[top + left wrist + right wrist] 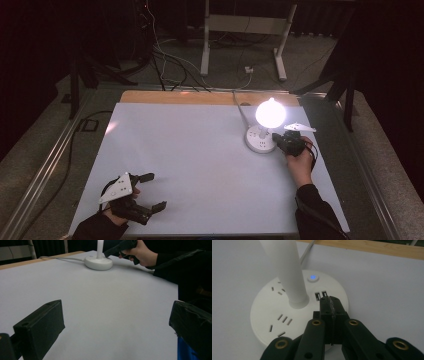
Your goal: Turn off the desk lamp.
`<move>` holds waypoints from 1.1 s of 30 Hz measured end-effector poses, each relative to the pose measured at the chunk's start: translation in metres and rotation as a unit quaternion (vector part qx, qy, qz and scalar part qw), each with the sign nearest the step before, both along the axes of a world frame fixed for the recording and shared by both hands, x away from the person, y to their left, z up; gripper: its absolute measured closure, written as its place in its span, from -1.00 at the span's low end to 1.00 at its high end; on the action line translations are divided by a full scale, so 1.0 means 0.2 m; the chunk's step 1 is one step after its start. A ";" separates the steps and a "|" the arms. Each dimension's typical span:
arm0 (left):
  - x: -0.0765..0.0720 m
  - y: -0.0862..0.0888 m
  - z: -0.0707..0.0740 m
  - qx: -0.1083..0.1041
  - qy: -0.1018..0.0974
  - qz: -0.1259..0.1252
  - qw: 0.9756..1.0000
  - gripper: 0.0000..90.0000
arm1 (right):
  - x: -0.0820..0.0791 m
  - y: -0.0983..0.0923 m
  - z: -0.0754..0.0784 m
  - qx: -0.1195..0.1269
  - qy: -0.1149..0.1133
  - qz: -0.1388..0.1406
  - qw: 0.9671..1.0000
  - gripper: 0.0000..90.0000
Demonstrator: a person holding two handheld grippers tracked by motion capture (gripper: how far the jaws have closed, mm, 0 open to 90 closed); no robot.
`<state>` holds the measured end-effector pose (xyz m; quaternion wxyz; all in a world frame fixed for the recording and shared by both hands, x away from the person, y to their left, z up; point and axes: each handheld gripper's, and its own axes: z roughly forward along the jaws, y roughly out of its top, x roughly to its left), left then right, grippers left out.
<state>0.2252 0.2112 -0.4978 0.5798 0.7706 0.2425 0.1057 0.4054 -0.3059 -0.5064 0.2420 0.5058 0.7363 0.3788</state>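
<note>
The lamp (263, 131) stands at the 2 o'clock part of the white surface (200, 170) in the high view. Its round base (274, 315) carries sockets, two USB ports and a button (313, 277) lit blue; the globe (270, 113) glows. A white stem (287, 270) rises upright from the middle of the base.

The right gripper (329, 300) has its jaws pressed together with nothing between them. In the right gripper view the closed tips sit over the rim of the base, just beside the USB ports. Contact with the base cannot be confirmed.

Governing relation: the button lies at 11 o'clock from the jaw tips, near but apart, with the USB ports between the two. The stem stands at 10 o'clock from the tips, next to the button. A press on the button would likely call for a short advance along the 11 o'clock line, keeping clear of the stem.

The left gripper (150, 192) rests at the 7 o'clock corner of the surface with jaws spread wide and nothing held. It is well apart from the lamp; in the left gripper view the base (98, 262) lies far off at 12 o'clock. The right gripper is the nearer one by far.
</note>
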 end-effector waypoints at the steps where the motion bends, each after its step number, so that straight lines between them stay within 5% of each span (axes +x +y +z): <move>1: 0.00 0.00 0.00 0.000 0.000 0.000 1.000 -0.99 | 0.00 0.00 0.00 0.004 0.002 -0.002 1.000 1.00; 10: 0.00 0.00 0.00 0.001 -0.001 -0.002 1.000 -0.99 | -0.01 0.00 -0.02 -0.005 -0.011 -0.008 1.000 1.00; 15: 0.00 0.00 0.00 0.002 -0.001 0.000 1.000 -0.99 | -0.02 -0.01 0.04 0.024 -0.020 -0.004 1.000 1.00; 19: 0.00 0.00 0.00 0.000 0.000 0.000 1.000 -0.99 | -0.04 0.00 0.07 0.025 -0.030 0.001 0.999 0.97; 24: 0.00 0.00 0.00 0.000 -0.002 0.000 1.000 -0.99 | -0.05 0.02 0.10 0.025 -0.042 0.012 0.999 0.52; 29: 0.00 0.00 0.00 0.000 -0.002 0.000 1.000 -0.99 | -0.05 0.01 0.14 0.029 -0.042 0.020 0.998 -0.13; 33: 0.00 0.00 0.00 0.000 -0.002 -0.001 1.000 -0.99 | -0.07 0.00 0.15 0.028 -0.043 0.022 0.998 -0.33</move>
